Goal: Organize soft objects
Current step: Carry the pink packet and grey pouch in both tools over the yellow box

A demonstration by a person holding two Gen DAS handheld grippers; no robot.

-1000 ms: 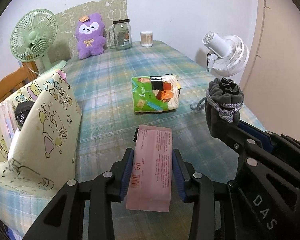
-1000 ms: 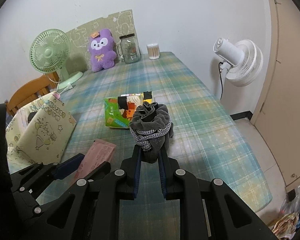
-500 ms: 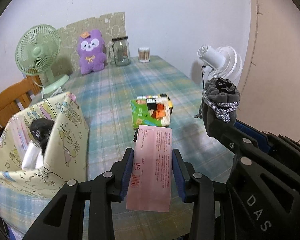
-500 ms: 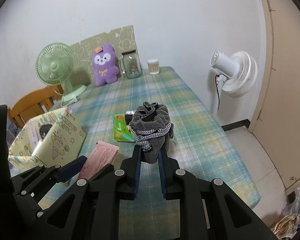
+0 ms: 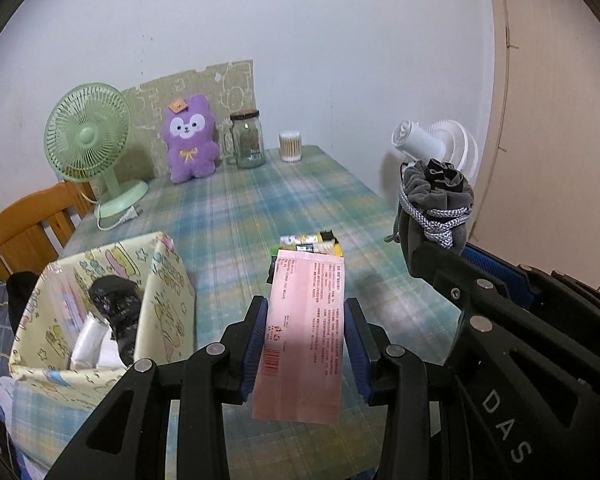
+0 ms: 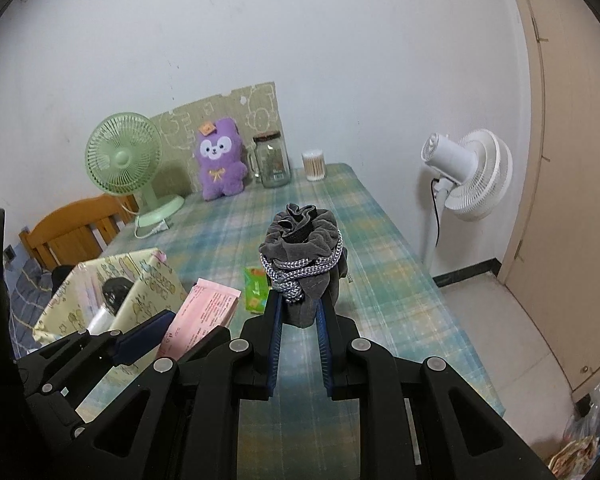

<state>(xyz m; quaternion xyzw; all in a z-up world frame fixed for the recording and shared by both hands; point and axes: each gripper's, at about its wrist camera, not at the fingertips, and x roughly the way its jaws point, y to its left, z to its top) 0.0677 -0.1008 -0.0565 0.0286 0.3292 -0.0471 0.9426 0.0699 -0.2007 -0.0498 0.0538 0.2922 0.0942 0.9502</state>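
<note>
The plaid table fills the middle of both views and carries everything I am sorting. At the lower left of the frame stands the open cartoon-print storage bag, its mouth gaping upward with a white roll and something black already inside; I judge it the place the soft things go, which is why I carry both loads raised above the cloth on that side.

My left gripper, bottom centre of the left view, is clenched on the pink packet, the blue pads pressing its long edges so it lies flat and sticks out ahead. My right gripper, bottom centre of the right view, is clamped on the lower body of the grey drawstring pouch, held upright with its gathered mouth on top and the speckled cord wound round the neck, so nothing can spill.

The green snack pack lies on the table, mid-frame, not yet picked up. The purple plush sits upper left against the wall by the green fan, beside a glass jar.

Writing: "DAS" is moulded on the right gripper's body, lower right of the left view. The packet bears small red print and a barcode, too fine to read.
</note>
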